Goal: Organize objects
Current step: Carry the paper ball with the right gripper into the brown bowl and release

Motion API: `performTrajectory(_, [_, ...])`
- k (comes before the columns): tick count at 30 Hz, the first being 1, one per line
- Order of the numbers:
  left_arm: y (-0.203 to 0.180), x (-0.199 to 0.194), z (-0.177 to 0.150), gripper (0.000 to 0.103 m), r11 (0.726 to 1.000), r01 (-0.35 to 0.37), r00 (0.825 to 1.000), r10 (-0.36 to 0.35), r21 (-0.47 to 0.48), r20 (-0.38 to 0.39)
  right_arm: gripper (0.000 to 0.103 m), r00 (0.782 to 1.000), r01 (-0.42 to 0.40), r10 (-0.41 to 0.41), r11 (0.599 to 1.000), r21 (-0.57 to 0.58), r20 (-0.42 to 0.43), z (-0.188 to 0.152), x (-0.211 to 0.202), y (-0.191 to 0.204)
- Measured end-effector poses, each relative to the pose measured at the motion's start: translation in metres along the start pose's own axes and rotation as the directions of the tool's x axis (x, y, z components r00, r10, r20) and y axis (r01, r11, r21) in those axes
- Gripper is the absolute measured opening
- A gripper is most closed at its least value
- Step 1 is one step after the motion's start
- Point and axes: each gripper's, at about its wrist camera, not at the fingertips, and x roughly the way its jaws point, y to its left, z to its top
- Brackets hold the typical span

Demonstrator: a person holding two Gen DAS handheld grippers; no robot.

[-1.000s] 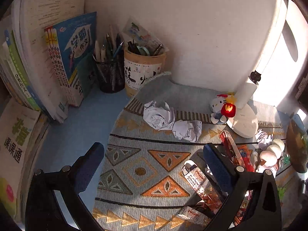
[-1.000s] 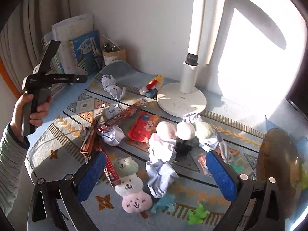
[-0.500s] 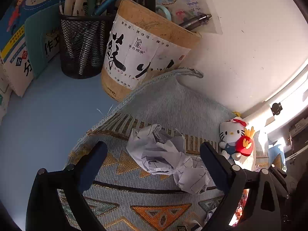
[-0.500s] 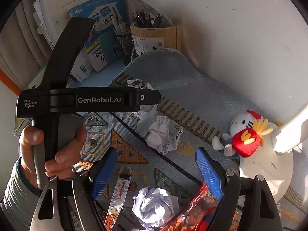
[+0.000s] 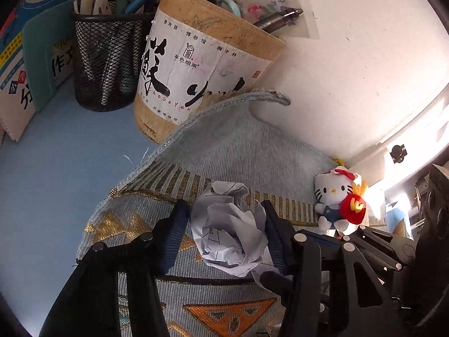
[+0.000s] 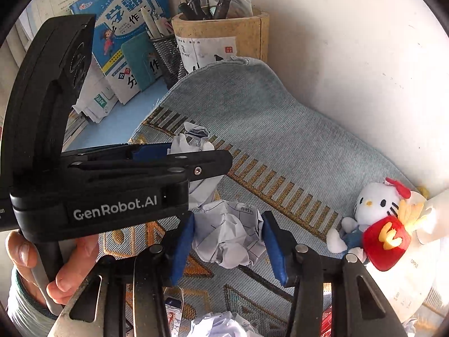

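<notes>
Left wrist view: the left hand-held gripper (image 5: pixel 226 233) has just narrowed around a paper ball (image 5: pixel 230 233) on the mat (image 5: pixel 247 140), left of the plush cat (image 5: pixel 338 199); its pads now pinch it. Right wrist view: the right hand-held gripper (image 6: pixel 228 243) has likewise closed on another paper ball (image 6: pixel 228 234), also left of the plush cat (image 6: pixel 373 213). Both look ready to lift.

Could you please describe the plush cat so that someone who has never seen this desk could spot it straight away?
Start at the patterned grey cloth spread over the blue desk, and follow its edge along the white wall towards the white lamp base. The plush cat sits there, against that base. It is the only soft toy nearby: white, with a red bow, hugging a red pouch of yellow fries.
</notes>
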Motion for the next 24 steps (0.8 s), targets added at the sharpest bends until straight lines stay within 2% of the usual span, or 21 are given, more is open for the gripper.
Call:
performTrajectory(5, [-0.014,-0.025,-0.005,0.048,1.0,0.013,0.999,-0.014,0.026,0.029,0.046,0.998,-0.035,0.032,0.998,0.046,0.056,-0.018,-0.047,-0.009])
performTrajectory(9, [-0.036,-0.06,-0.017,0.048,0.998,0.021,0.998,-0.024,0.056,0.055,0.046,0.991,-0.052,0.04,0.995,0.087,0.125,-0.041,-0.112,-0.005])
performTrajectory(13, [-0.073,-0.101,-0.04,0.048,0.992,0.043,0.995,-0.054,0.121,0.086,0.046,0.984,-0.045,0.016,0.986,0.158,0.176,-0.088,-0.183,-0.008])
performTrajectory(18, [-0.126,-0.147,-0.074,0.048,0.974,0.092,0.99,-0.112,0.209,0.085,0.046,0.972,0.052,-0.113,0.959,0.278,0.207,-0.172,-0.243,-0.014])
performTrajectory(21, [-0.171,-0.163,-0.091,0.048,0.952,0.134,0.984,-0.16,0.277,0.075,0.046,0.943,0.155,-0.245,0.923,0.352,0.227,-0.228,-0.273,-0.028])
performTrajectory(22, [-0.19,-0.164,-0.097,0.048,0.94,0.166,0.98,-0.192,0.297,0.059,0.046,0.929,0.196,-0.297,0.902,0.385,0.223,-0.248,-0.285,-0.037])
performTrajectory(24, [-0.226,-0.161,-0.109,0.048,0.913,0.229,0.969,-0.247,0.338,0.01,0.046,0.907,0.225,-0.354,0.865,0.448,0.227,-0.275,-0.307,-0.056])
